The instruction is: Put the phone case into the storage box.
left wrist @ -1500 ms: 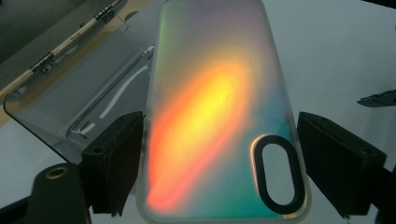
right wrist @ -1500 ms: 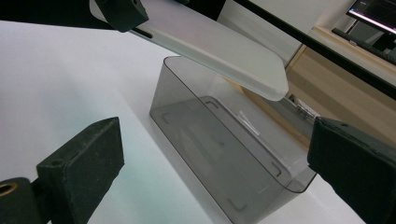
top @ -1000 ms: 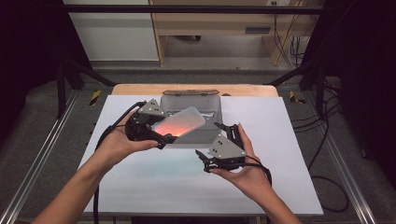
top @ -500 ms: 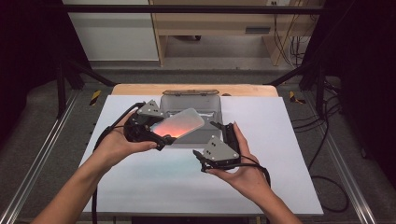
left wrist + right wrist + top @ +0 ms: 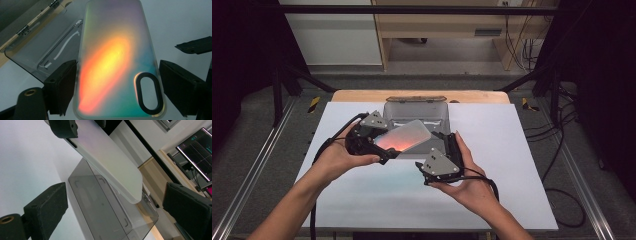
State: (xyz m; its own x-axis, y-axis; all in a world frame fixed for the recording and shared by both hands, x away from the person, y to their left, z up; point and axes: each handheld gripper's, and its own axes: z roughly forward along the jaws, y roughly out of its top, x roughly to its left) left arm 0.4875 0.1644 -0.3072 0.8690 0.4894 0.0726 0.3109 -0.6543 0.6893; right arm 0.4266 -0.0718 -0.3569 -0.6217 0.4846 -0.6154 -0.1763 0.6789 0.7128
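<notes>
An iridescent phone case (image 5: 404, 136) with an oval camera hole hangs tilted above the white table. My left gripper (image 5: 384, 140) is shut on its lower end; in the left gripper view the case (image 5: 112, 65) spans the gap and both black pads (image 5: 61, 87) press its long edges. My right gripper (image 5: 447, 142) is just right of the case, and it is open. In the right gripper view, the case's far end (image 5: 112, 162) lies ahead between its wide-set jaws, untouched. Below the case lies a smoky clear plastic box (image 5: 414, 107), lid open.
The white table top (image 5: 502, 170) has free room at the right and front. A wooden strip (image 5: 357, 95) borders its far edge. Metal rails (image 5: 257, 170) run along both sides, and cables (image 5: 562, 165) lie on the floor at the right. A lit monitor (image 5: 197, 150) stands beyond the table.
My right gripper has crept a little left and closer to the phone case. The left gripper and the case have stayed in place.
</notes>
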